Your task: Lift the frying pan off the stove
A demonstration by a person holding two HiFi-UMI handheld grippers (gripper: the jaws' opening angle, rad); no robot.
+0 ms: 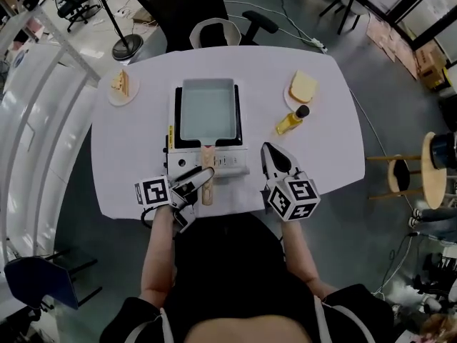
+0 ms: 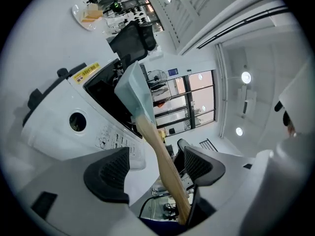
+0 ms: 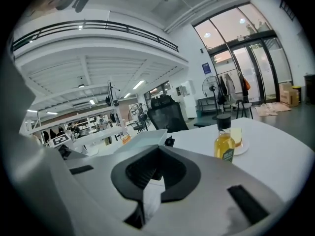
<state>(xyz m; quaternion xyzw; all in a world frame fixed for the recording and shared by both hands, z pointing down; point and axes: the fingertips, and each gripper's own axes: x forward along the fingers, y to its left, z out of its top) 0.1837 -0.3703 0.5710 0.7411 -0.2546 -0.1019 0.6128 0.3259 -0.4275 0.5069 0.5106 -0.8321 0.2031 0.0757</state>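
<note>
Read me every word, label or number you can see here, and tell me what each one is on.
Nothing reads clearly.
Yellow sticker on the stove: print too small.
Front-panel markings on the stove: blurred.
Label on the oil bottle: too small.
Blue wall sign: too small.

I seem to be running this in a big open office or lab hall: a desk chair [image 1: 187, 6] behind a white table [image 1: 143, 141], boxes [image 1: 428, 66] on the floor, glass doors [image 3: 248, 68], a fan [image 3: 209, 86], a mezzanine [image 3: 93, 31] overhead.
</note>
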